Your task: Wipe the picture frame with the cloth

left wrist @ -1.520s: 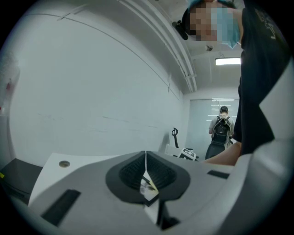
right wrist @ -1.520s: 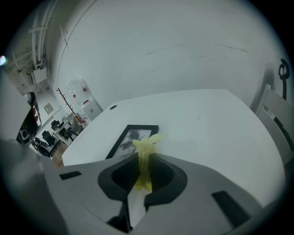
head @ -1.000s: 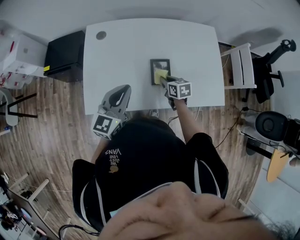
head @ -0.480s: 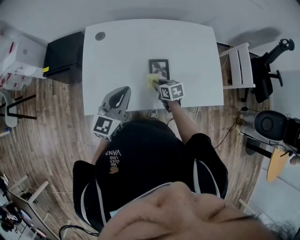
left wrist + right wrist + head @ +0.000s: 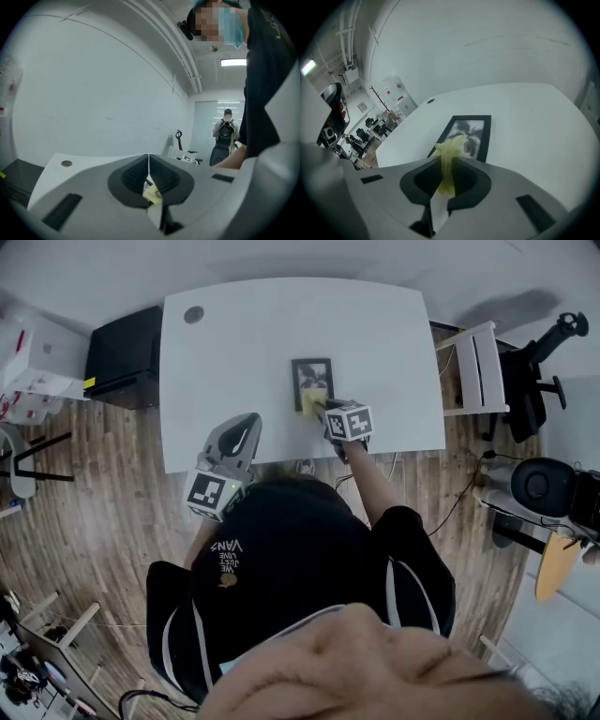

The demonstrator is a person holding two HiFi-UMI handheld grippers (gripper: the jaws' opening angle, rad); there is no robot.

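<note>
While the right tongs (image 5: 446, 164) pinch the yellow cloth (image 5: 449, 147) tight, drag it flat across the frame (image 5: 472, 133) just ahead; left tongs (image 5: 149, 164) sit closed, empty.

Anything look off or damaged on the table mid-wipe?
Nothing stands out. The picture frame lies flat on the white table, no damage visible, with the yellow cloth pinched in the right gripper at its near end.

Right gripper (image 5: 321, 409) reaches over the table's (image 5: 234, 334) near edge, fingers clamped on the cloth (image 5: 314, 399); left gripper (image 5: 248, 420) hovers at that edge, fingers together.
</note>
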